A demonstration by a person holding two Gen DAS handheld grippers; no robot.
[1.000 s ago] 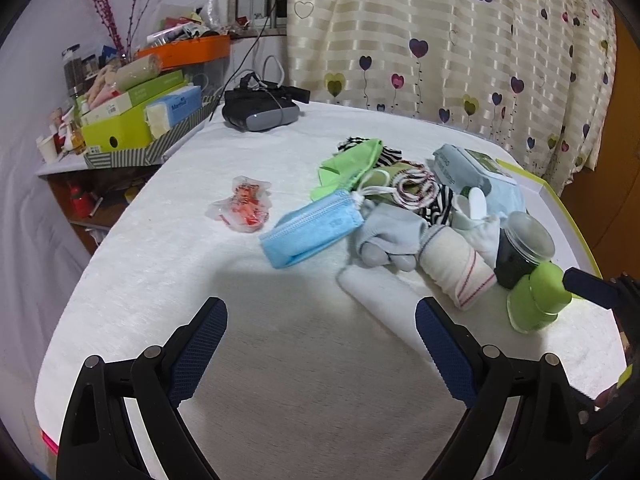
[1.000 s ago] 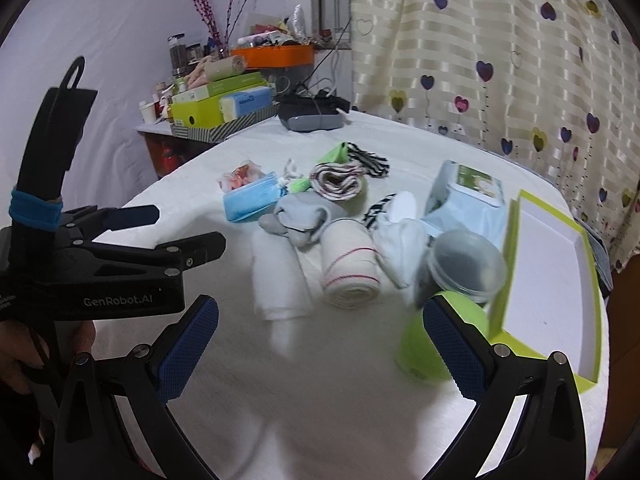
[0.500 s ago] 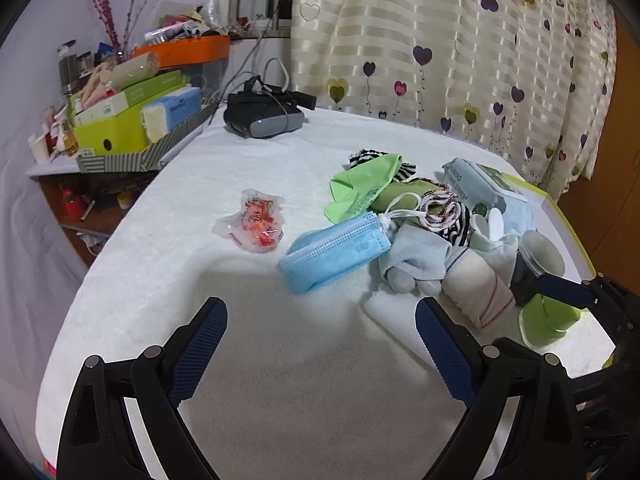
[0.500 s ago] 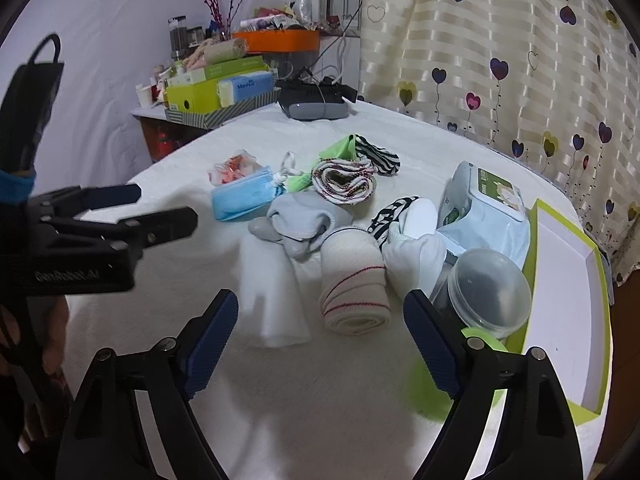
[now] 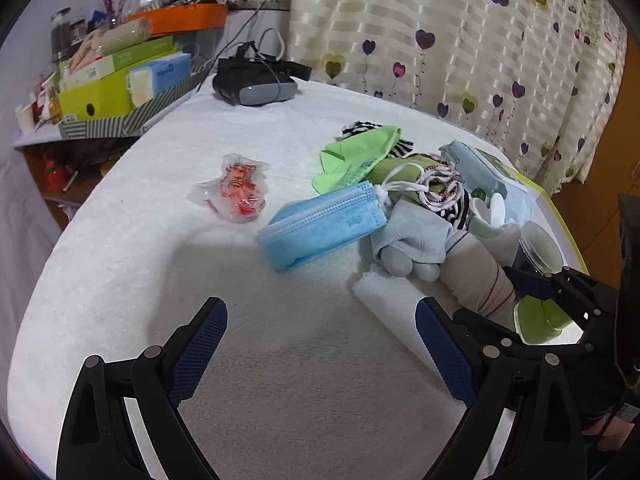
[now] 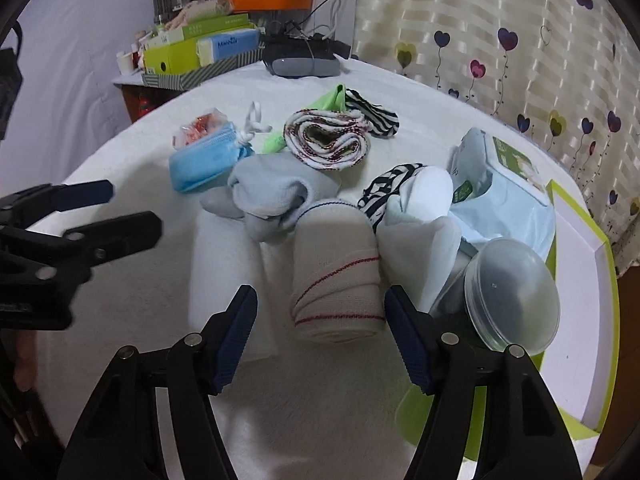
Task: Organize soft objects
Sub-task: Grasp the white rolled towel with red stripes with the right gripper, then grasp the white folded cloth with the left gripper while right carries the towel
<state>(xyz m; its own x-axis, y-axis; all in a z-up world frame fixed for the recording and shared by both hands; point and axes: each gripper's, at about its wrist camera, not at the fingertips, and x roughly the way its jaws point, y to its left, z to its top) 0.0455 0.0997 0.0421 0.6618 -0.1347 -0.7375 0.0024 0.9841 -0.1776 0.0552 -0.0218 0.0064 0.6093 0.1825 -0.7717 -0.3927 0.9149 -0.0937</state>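
A rolled white sock with red stripes [image 6: 336, 276] lies between the fingers of my right gripper [image 6: 318, 312]. Its jaws are closing; the right pad [image 6: 404, 332] sits at the roll's edge and the left pad is apart. Beside the roll are a folded white towel [image 6: 224, 264], a grey-blue sock [image 6: 272, 196], a blue face mask [image 5: 324, 224] and a striped rolled cloth [image 6: 326, 140]. My left gripper [image 5: 320, 320] stands open over bare white cloth, short of the towel [image 5: 396, 300].
A lidded plastic tub [image 6: 508, 292], a green cup [image 6: 440, 412], a wipes pack [image 6: 504, 192] and a green-rimmed tray [image 6: 580, 320] crowd the right. A red snack packet [image 5: 240, 188] lies left of the mask. A headset [image 5: 256, 80] and stacked boxes [image 5: 112, 80] stand at the back.
My right gripper came forward and down onto the striped roll while its jaws narrowed. The left gripper drifted slightly nearer the pile, still open.
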